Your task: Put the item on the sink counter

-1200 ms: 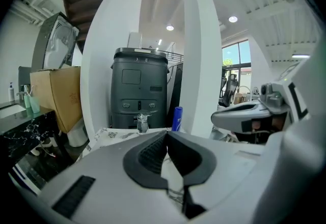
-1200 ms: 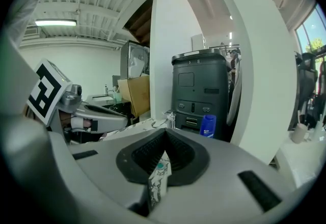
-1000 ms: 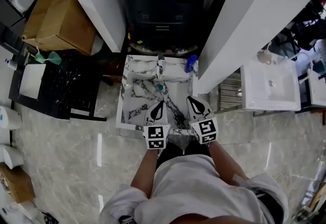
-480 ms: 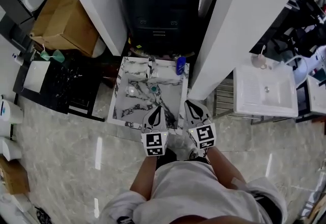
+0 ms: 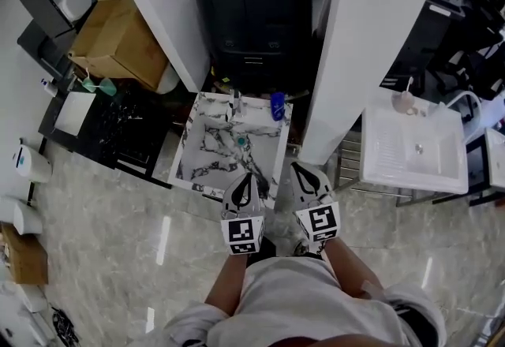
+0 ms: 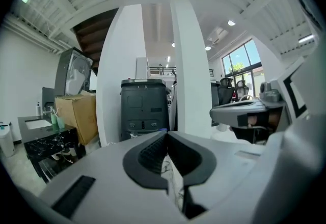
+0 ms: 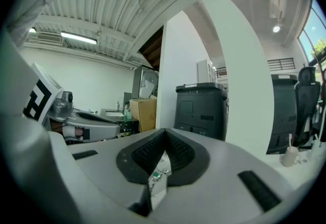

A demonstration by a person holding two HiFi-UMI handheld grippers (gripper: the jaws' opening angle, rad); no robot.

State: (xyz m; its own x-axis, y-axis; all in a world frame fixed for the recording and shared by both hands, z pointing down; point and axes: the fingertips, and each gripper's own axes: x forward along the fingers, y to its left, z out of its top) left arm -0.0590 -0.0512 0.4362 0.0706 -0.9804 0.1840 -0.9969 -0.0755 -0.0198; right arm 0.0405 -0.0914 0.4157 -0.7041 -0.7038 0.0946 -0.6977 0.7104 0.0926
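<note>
Sink counter [image 5: 197, 160]: marble, at frame centre.
Bottle [image 5: 277, 105]: blue, upright on the counter's far edge, just right of the tap [image 5: 236, 105].
Left gripper [image 5: 245, 180]: pressed together, empty, its tip over the counter's near edge.
Right gripper [image 5: 302, 172]: pressed together, empty, just off the near right corner.
A second ago both reached further in over the counter; they have since drawn back toward the person.

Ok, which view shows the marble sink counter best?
Head view: nearly the whole marble sink counter shows from above. Both gripper views show only a thin sliver of it, low in frame.
</note>
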